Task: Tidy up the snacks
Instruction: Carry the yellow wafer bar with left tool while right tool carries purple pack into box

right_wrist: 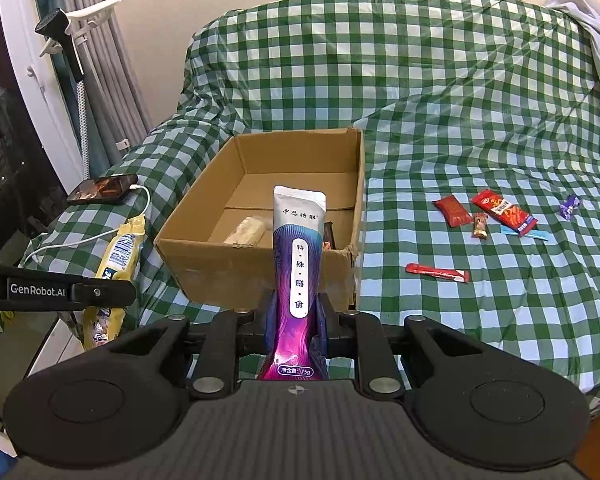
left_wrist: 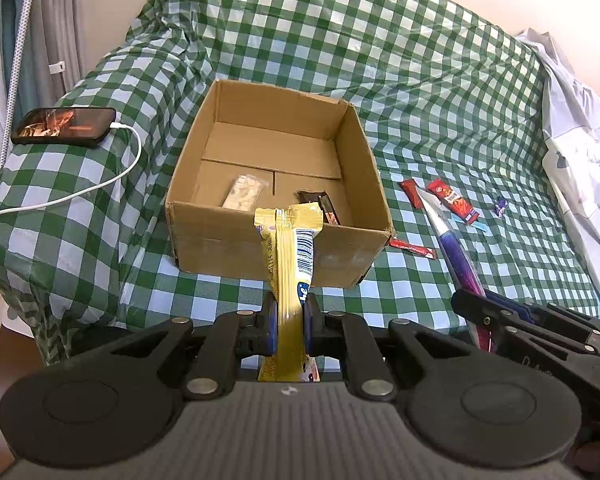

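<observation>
An open cardboard box stands on the green checked cloth, holding a pale snack pack and a dark bar. My left gripper is shut on a yellow snack packet, held upright just before the box's near wall. My right gripper is shut on a purple and white sachet, also just before the box. Several loose snacks lie right of the box: red packets, a red stick, a small gold candy, a purple candy.
A phone on a white charging cable lies on the raised cloth left of the box. A white plastic bag sits at the right edge. Curtains and a garment steamer stand are at the left.
</observation>
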The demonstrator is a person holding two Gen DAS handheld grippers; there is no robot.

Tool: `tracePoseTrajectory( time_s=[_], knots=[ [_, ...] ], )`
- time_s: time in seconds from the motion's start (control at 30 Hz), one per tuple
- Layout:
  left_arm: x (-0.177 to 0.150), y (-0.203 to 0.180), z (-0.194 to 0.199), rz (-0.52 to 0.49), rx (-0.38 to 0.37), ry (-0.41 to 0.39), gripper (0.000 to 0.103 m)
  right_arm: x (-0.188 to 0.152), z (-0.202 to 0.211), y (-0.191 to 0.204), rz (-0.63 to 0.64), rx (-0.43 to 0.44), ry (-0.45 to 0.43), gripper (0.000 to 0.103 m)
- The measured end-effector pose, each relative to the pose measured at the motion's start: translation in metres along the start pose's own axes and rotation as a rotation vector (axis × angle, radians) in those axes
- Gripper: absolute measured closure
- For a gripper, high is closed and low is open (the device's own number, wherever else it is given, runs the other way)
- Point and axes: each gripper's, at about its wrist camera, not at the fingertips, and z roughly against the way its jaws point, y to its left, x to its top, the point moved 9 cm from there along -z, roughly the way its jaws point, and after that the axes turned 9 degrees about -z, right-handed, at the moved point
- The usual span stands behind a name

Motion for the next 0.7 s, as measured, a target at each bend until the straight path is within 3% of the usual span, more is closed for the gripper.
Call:
tracePoseTrajectory(
  time_s=[0.7],
  knots=[
    [0.010, 0.008, -0.014, 0.023, 0.000, 0.006, 0.090, 0.006, -0.011, -0.004, -0.012, -0.010, -0.001, 0.082]
  ],
)
